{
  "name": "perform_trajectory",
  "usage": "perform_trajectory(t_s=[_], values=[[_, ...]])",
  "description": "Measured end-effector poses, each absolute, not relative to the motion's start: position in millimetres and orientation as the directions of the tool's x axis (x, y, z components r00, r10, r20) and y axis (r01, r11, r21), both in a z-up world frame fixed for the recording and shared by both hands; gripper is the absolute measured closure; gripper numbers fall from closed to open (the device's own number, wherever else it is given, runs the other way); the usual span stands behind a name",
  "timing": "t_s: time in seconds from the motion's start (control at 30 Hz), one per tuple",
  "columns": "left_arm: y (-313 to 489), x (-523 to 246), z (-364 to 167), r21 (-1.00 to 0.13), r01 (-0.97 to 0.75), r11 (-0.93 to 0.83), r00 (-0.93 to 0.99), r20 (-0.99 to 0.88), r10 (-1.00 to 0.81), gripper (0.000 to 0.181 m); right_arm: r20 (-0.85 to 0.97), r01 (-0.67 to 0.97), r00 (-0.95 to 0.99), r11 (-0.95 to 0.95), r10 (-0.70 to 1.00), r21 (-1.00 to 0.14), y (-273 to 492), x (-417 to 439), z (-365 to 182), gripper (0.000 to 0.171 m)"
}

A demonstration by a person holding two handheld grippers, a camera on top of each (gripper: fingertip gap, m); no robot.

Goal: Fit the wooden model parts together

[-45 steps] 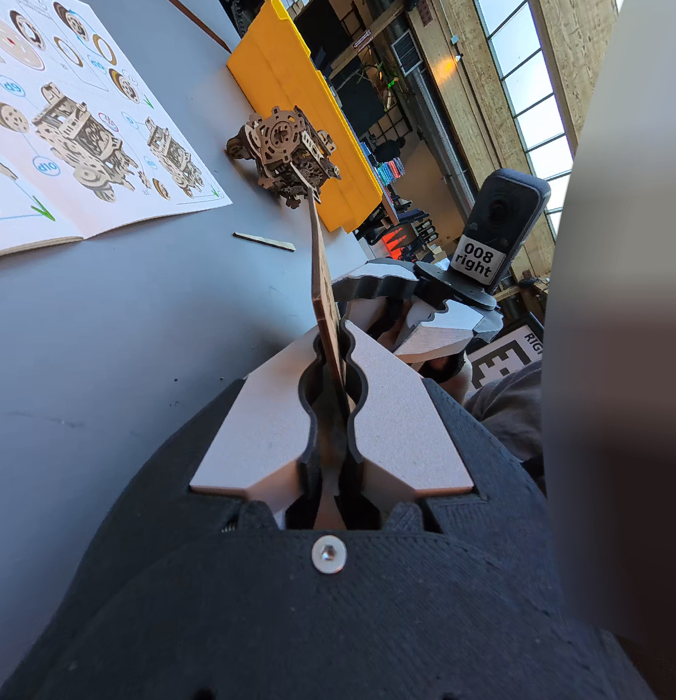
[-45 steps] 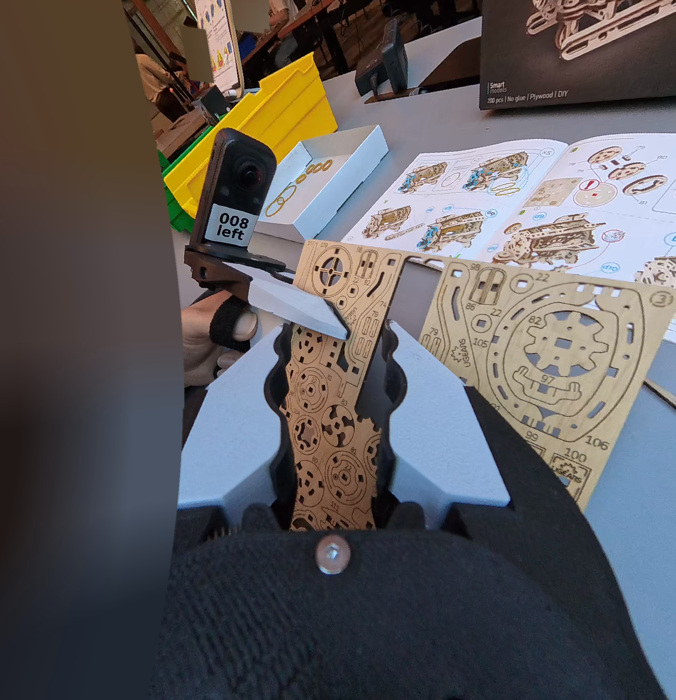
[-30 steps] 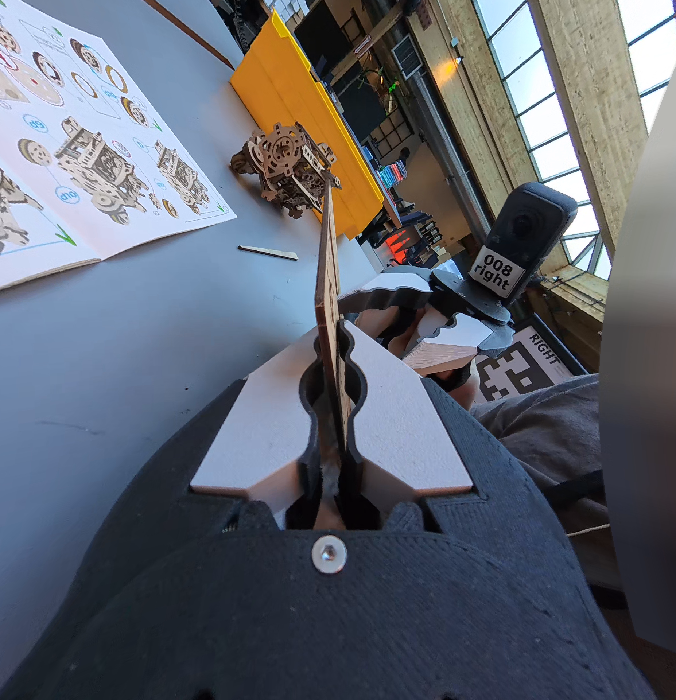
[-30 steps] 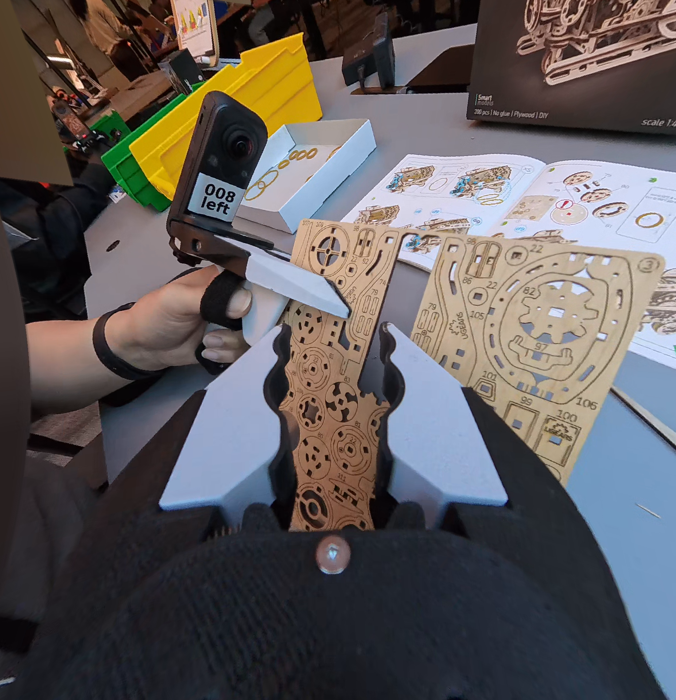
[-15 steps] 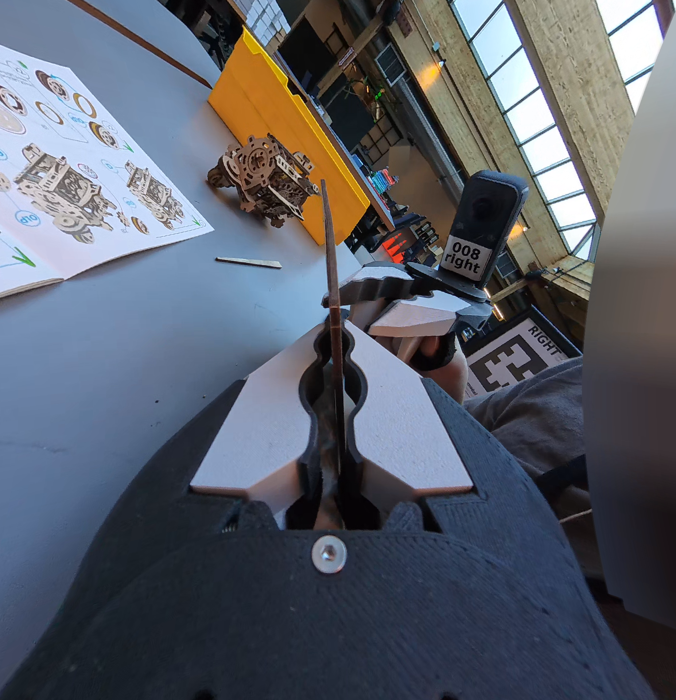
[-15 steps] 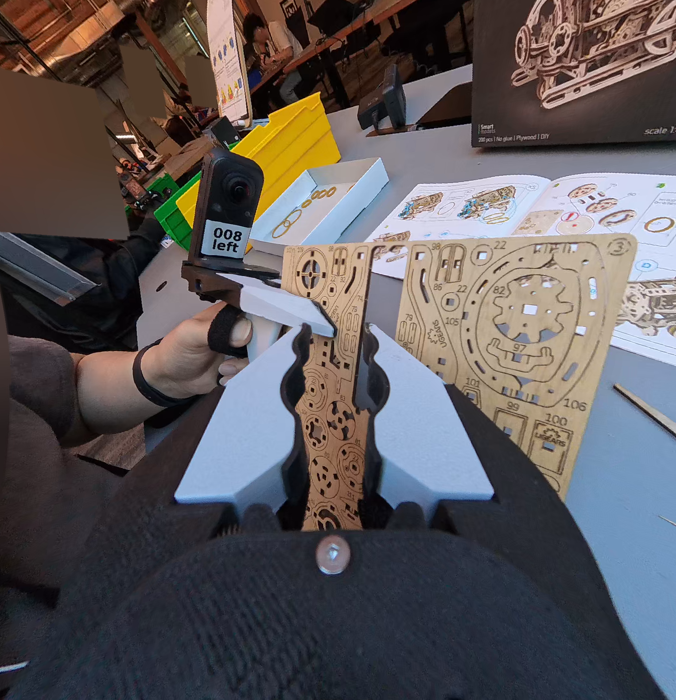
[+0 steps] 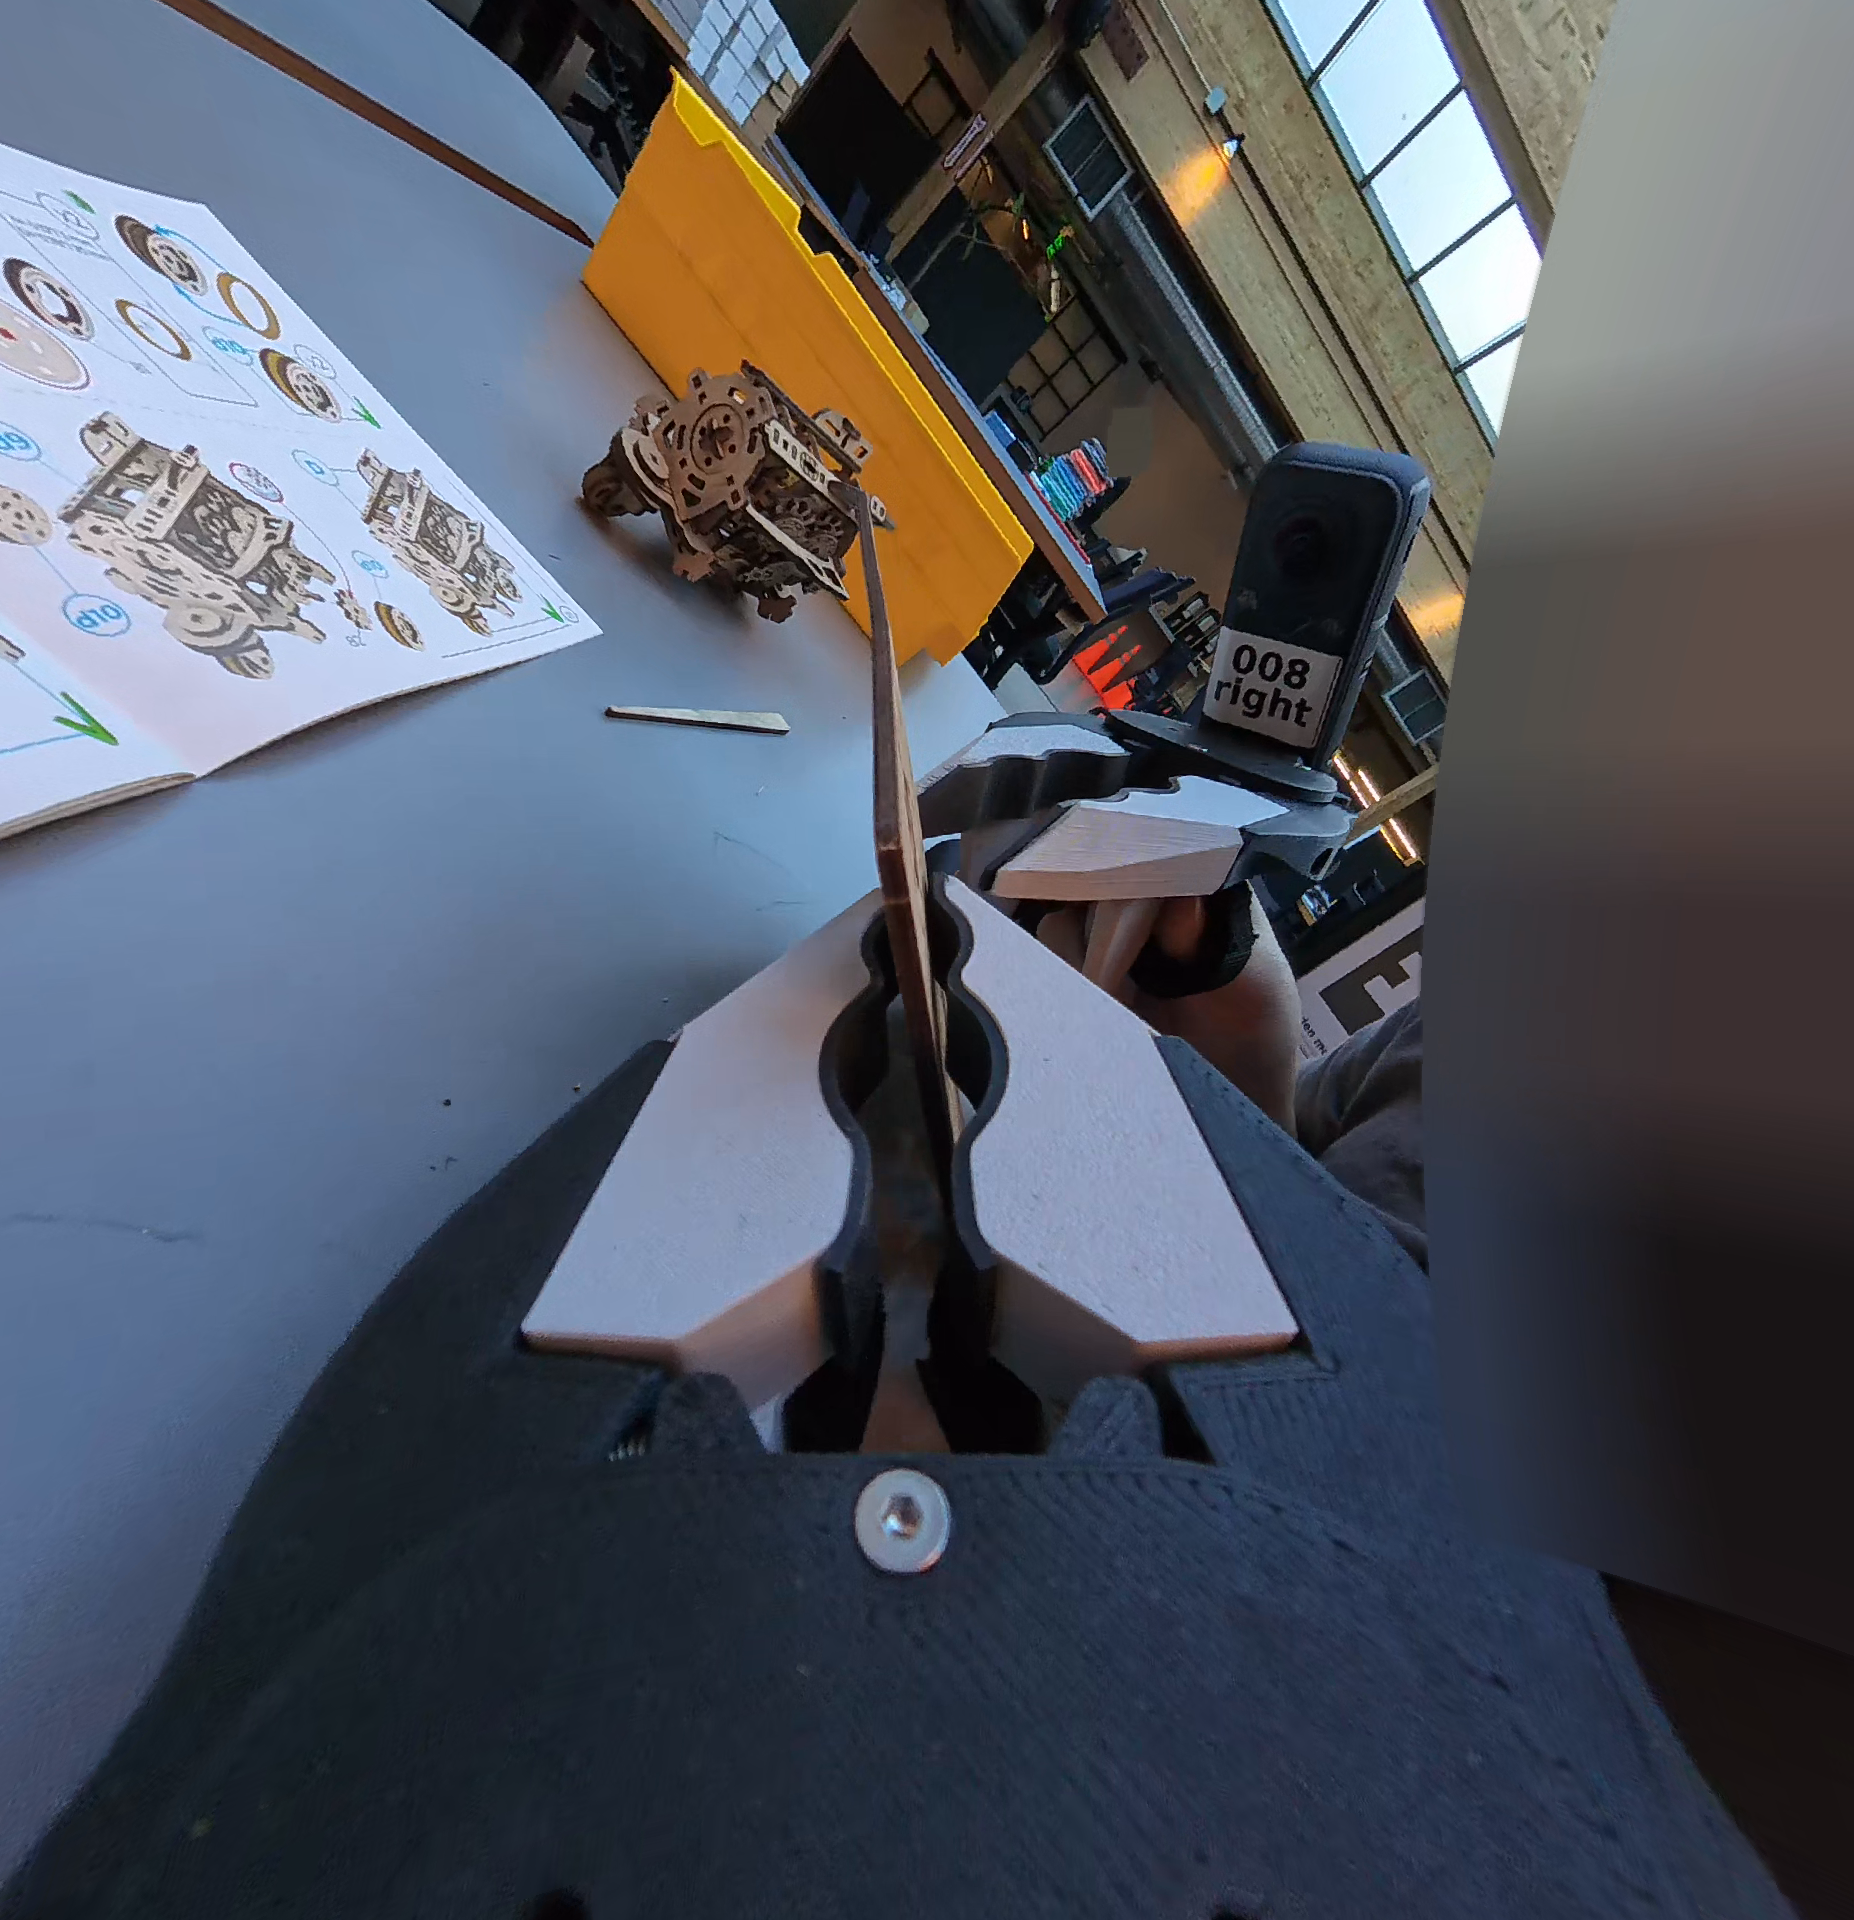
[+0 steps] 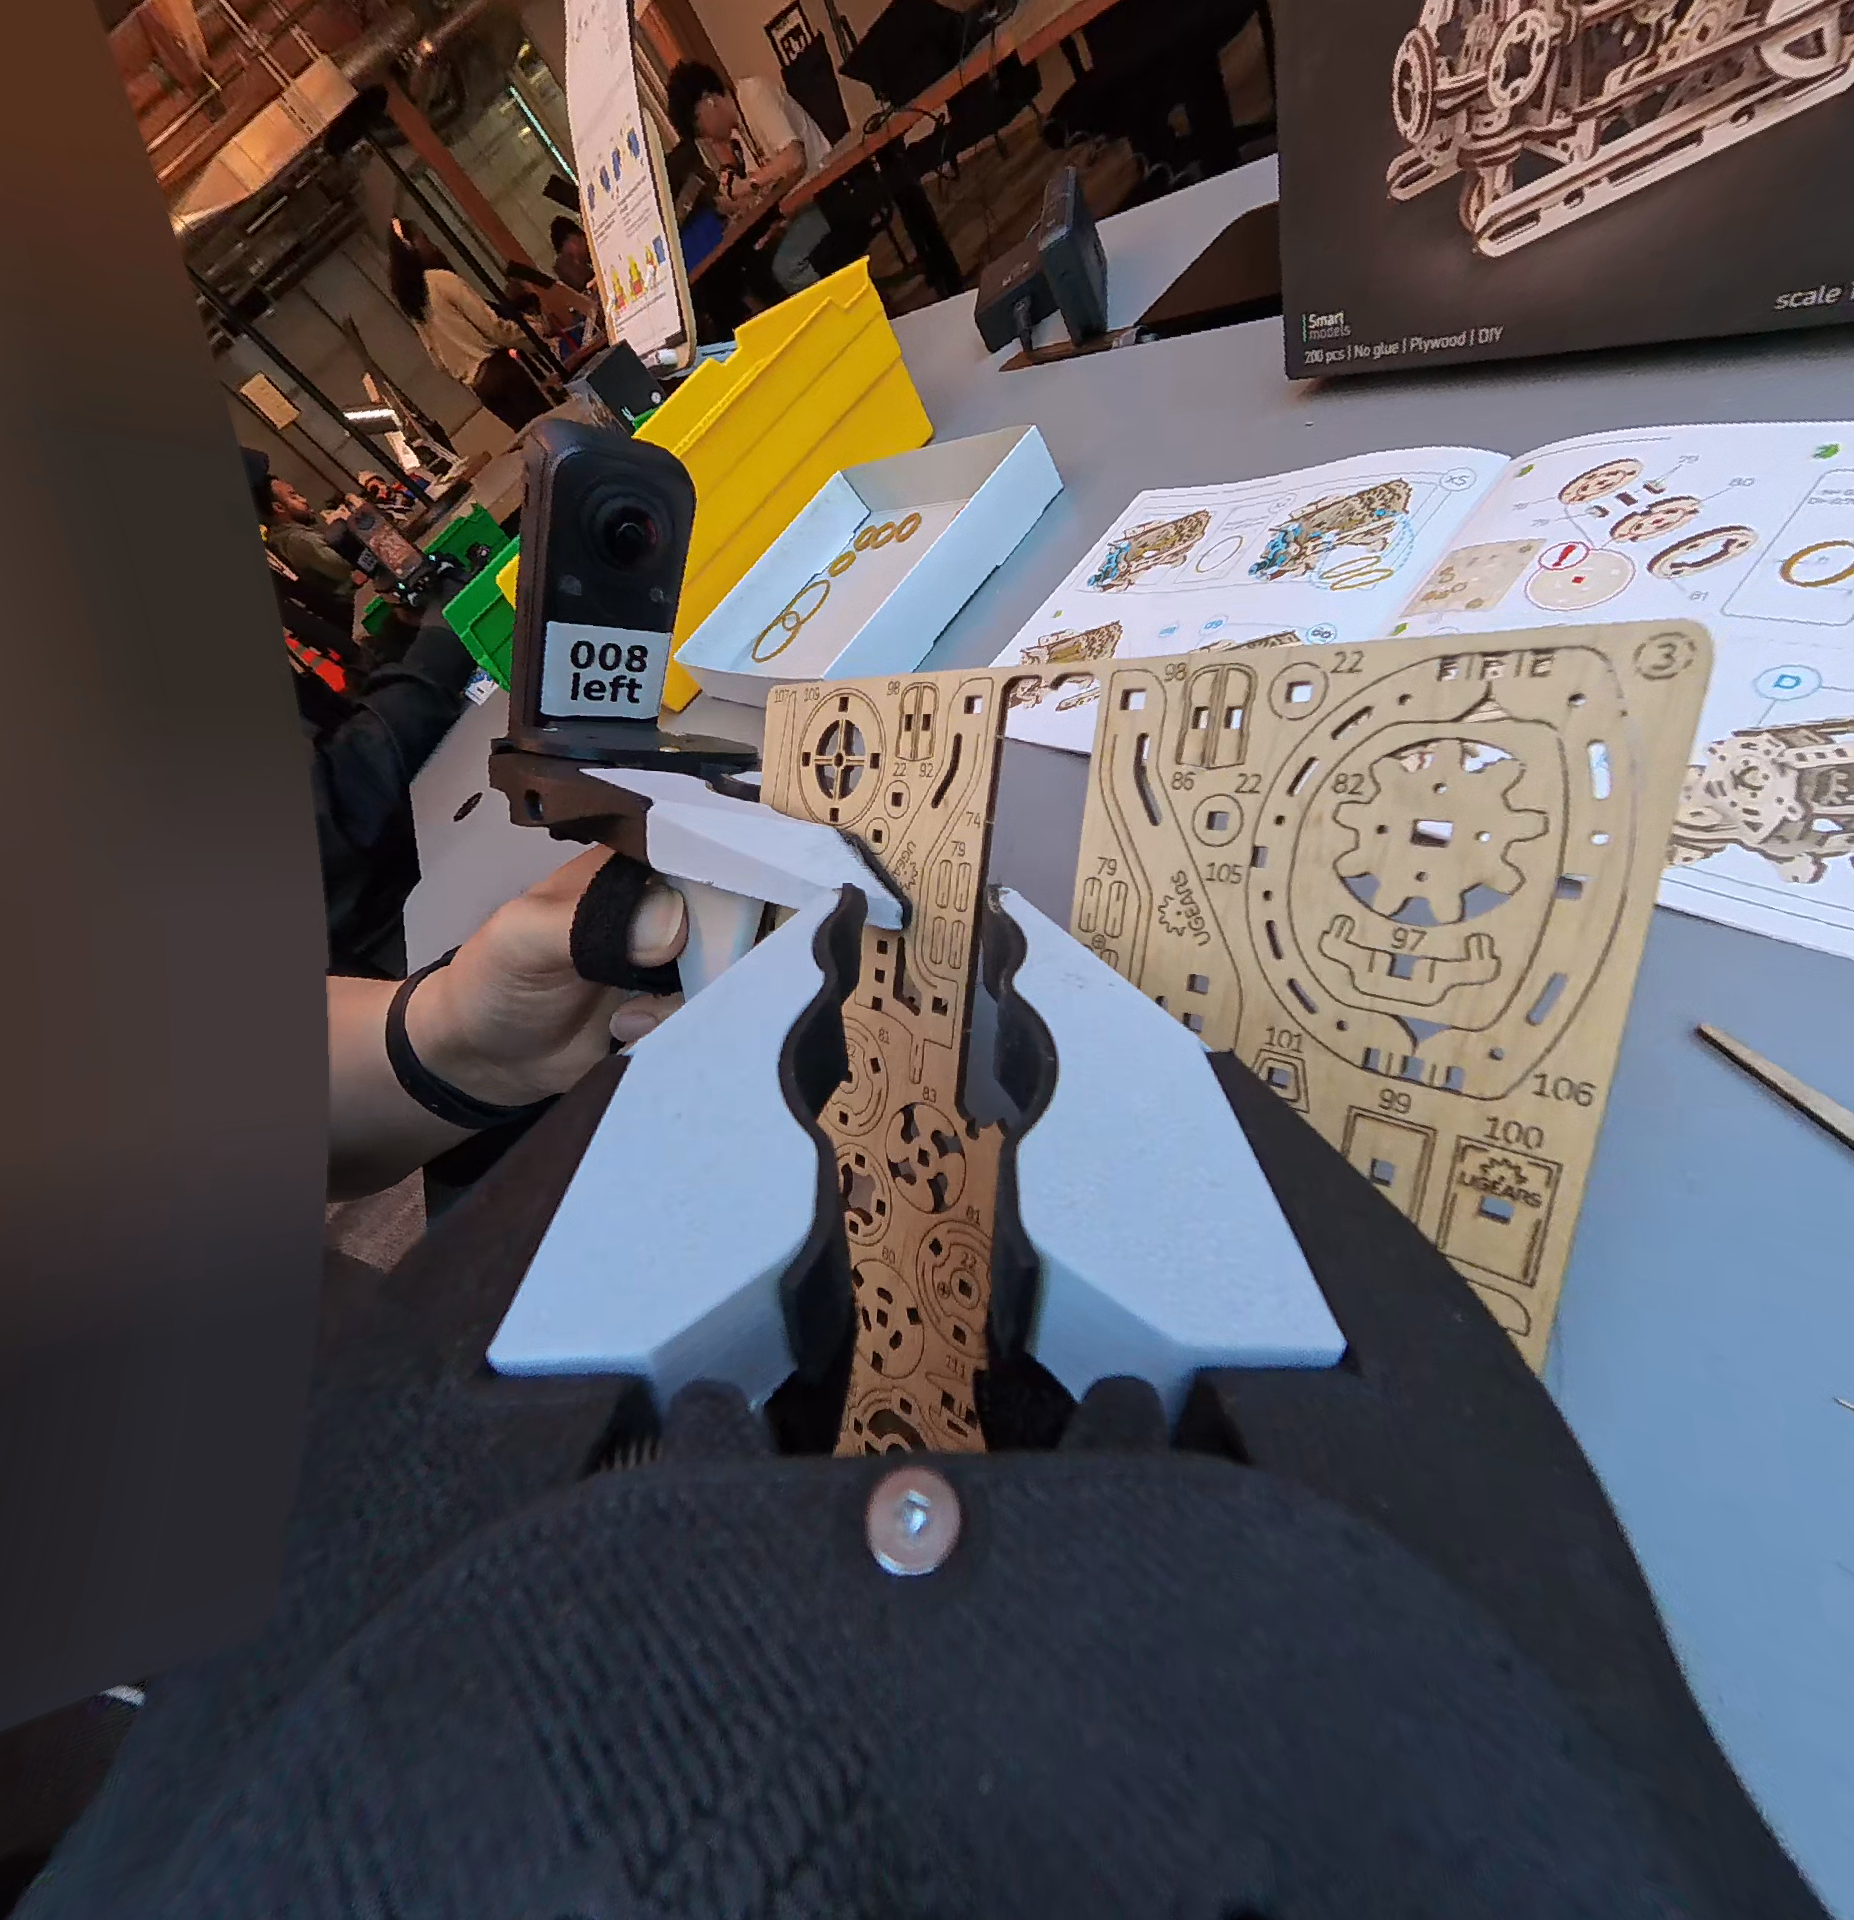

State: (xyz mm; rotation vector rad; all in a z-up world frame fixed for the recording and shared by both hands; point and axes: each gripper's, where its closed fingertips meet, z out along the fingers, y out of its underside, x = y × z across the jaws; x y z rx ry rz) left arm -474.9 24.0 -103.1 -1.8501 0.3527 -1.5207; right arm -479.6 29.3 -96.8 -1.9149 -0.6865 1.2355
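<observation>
One plywood parts sheet (image 8: 1401, 883) is the thing in play, held in the air over the grey surface (image 7: 279, 1039). Over the last second and a half it has swung squarer to the right wrist view, and the right hand-held gripper (image 8: 923, 904) has narrowed its jaws to a slim gap at the sheet's face. That suggests a part is about to be worked out of it. Whether those jaws already pinch anything I cannot tell.

The sheet stands on edge, its long axis running from 9 to 3 o'clock in the right wrist view. The left hand-held gripper (image 7: 915, 914) clamps its 9 o'clock end. In the left wrist view the sheet is edge-on and points to 12 o'clock, toward the half-built wooden model (image 7: 736, 499).
</observation>
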Motion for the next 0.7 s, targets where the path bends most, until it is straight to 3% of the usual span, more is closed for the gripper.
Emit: perform_trajectory(t_s=[0.7], values=[[24.2, -475.1, -106.2, -0.641, 0.222, -0.735, 0.262, 0.765, -0.588, 0.180, -0.516, 0.056, 0.401, -0.582, 0.757, -0.811, 29.9, -479.7, -101.2, 0.151]])
